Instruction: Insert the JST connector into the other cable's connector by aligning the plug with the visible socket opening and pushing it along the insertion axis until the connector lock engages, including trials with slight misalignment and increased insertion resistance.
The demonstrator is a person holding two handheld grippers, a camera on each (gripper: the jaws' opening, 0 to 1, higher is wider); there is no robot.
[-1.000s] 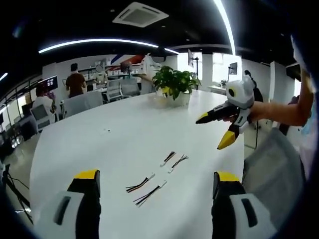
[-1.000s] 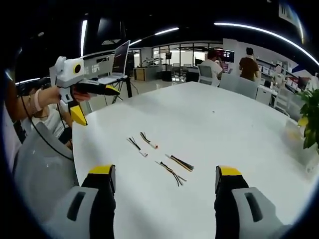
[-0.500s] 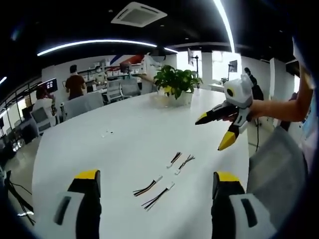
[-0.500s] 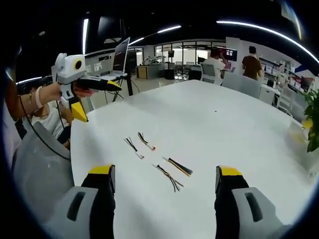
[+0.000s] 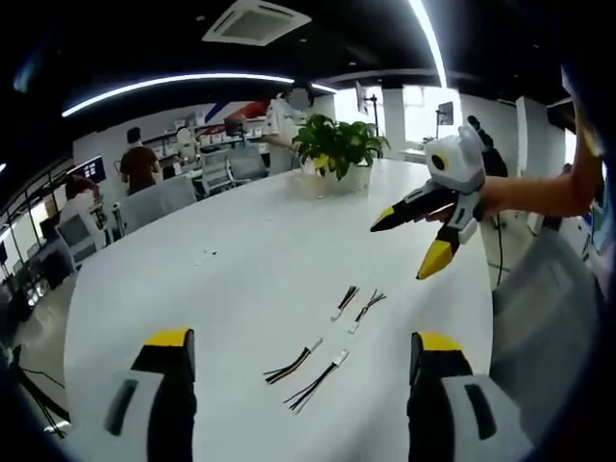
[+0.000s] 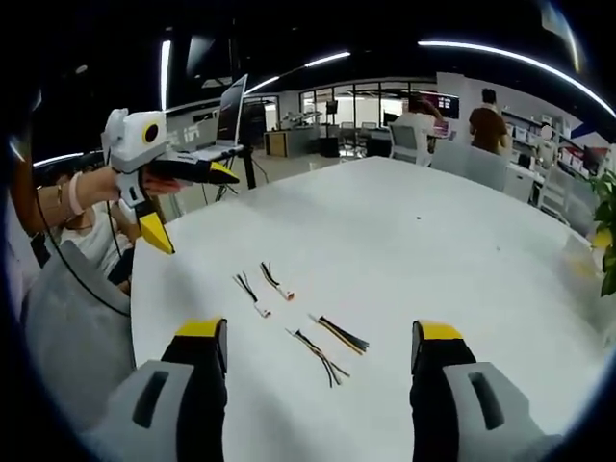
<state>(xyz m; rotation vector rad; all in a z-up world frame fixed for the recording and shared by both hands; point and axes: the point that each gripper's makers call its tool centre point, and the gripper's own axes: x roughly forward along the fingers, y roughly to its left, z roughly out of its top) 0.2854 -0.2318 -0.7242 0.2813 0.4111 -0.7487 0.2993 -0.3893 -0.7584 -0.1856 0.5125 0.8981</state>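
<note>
Both grippers, left (image 5: 298,385) and right (image 6: 318,380), hang wide open and empty above the table (image 5: 241,260). Four cables (image 5: 327,337) lie untouched between them. Approach stage; next, each must descend onto a connector end.

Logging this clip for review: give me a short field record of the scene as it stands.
surface: white table
cables: four short cable pieces lying loose in two pairs, none mated
left gripper: open, held above the table, holding nothing
right gripper: open, held above the table, holding nothing
background: potted plant, people at desks
task stage: no cable grasped yet
</note>
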